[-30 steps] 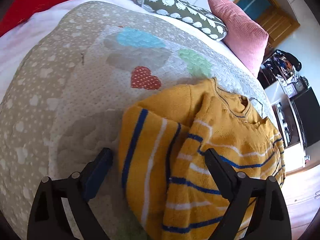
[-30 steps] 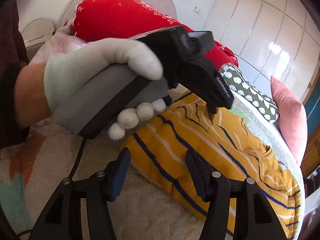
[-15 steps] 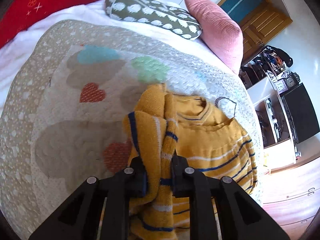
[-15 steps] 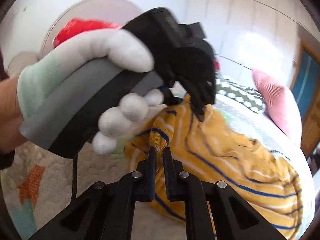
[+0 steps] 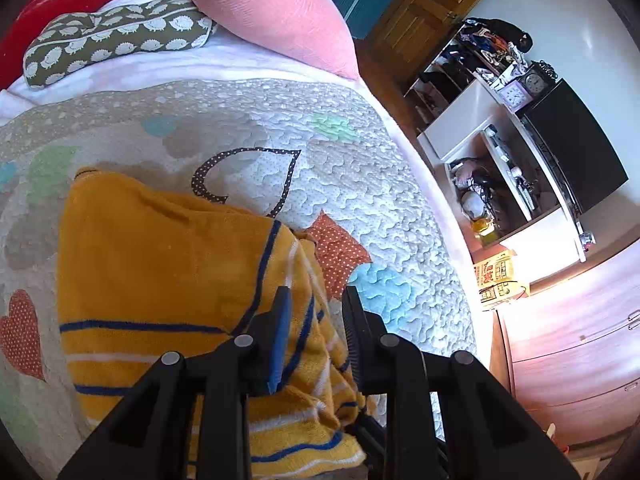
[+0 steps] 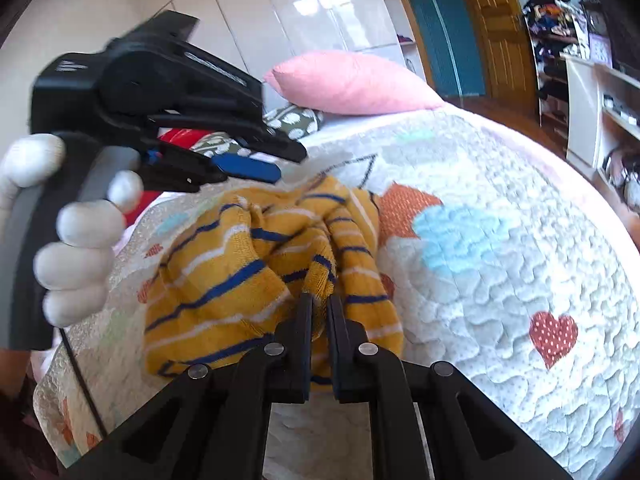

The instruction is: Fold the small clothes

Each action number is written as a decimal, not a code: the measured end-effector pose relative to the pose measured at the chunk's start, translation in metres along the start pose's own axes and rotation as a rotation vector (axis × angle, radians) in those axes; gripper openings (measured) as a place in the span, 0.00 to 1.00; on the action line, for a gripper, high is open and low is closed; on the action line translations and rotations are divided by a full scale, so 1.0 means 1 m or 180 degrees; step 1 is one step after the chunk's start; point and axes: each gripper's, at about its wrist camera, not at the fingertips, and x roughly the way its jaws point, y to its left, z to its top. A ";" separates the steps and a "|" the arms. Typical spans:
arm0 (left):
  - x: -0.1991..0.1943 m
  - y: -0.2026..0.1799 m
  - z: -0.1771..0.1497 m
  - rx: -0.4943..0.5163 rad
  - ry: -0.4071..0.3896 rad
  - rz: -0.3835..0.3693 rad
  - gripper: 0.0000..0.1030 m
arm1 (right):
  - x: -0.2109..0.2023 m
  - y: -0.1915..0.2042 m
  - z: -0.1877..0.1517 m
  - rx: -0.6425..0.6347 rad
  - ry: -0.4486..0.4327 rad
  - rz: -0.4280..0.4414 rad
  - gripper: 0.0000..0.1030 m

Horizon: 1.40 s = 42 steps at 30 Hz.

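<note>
Since the earlier frame the sweater (image 5: 168, 280) has been carried across the quilt (image 5: 392, 208), bunched. Left gripper (image 5: 314, 320): jaws just reopened slightly, fabric loose between them. Right gripper (image 6: 319, 312): pressed together, pinching a sweater fold. Sweater lies on quilt.

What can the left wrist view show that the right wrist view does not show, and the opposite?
Only the left wrist view: the dark television and two small clocks. Only the right wrist view: a white-gloved hand holding the left tool. Both: the yellow striped sweater, the quilt, the pink pillow.
</note>
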 end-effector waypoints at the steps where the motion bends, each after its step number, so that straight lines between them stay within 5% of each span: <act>1: -0.009 0.002 -0.003 -0.0010 -0.0061 0.0014 0.27 | 0.001 -0.007 -0.002 0.0051 0.0007 -0.0069 0.08; 4: -0.039 0.023 -0.015 -0.0097 -0.0235 0.0295 0.41 | -0.004 -0.023 -0.006 0.0239 0.0074 0.0030 0.08; 7: -0.058 0.054 -0.040 -0.0179 -0.0332 0.0525 0.41 | -0.028 -0.036 0.002 0.0410 -0.0126 0.0201 0.11; 11: -0.073 0.082 -0.082 -0.0300 -0.0442 0.0668 0.41 | -0.045 -0.021 0.023 0.0466 -0.0194 0.0736 0.60; 16: -0.064 0.095 -0.123 -0.0475 -0.0416 0.0616 0.42 | -0.018 0.025 0.046 0.0304 0.0139 0.1093 0.70; 18: -0.055 0.094 -0.136 -0.0506 -0.0332 0.0635 0.42 | 0.011 0.045 0.043 0.0036 0.0484 0.0963 0.64; 19: -0.054 0.095 -0.141 -0.0507 -0.0294 0.0635 0.42 | 0.024 0.045 0.040 0.0065 0.0663 0.0953 0.16; 22: -0.058 0.091 -0.157 -0.0461 -0.0248 0.0583 0.42 | 0.030 0.008 0.029 0.0809 0.0827 0.1377 0.10; 26: -0.059 0.079 -0.169 -0.0335 -0.0239 0.0534 0.43 | 0.033 -0.044 -0.008 0.1244 0.1000 0.0914 0.06; 30: -0.051 0.073 -0.171 -0.0285 -0.0226 0.0590 0.44 | 0.027 -0.048 -0.014 0.1195 0.0919 0.1043 0.07; 33: -0.056 0.069 -0.174 -0.0221 -0.0320 0.0566 0.44 | -0.004 -0.039 0.016 0.0931 0.0555 0.0958 0.20; 35: -0.063 0.066 -0.174 -0.0199 -0.0436 0.0546 0.44 | -0.015 -0.038 0.040 0.0824 0.0283 0.0754 0.46; 37: -0.070 0.063 -0.173 -0.0145 -0.0592 0.0555 0.45 | -0.010 -0.039 0.062 0.0785 0.0163 0.0602 0.54; 42: -0.080 0.063 -0.169 -0.0038 -0.0942 0.0598 0.49 | 0.059 -0.039 0.096 0.0631 0.0559 0.0308 0.55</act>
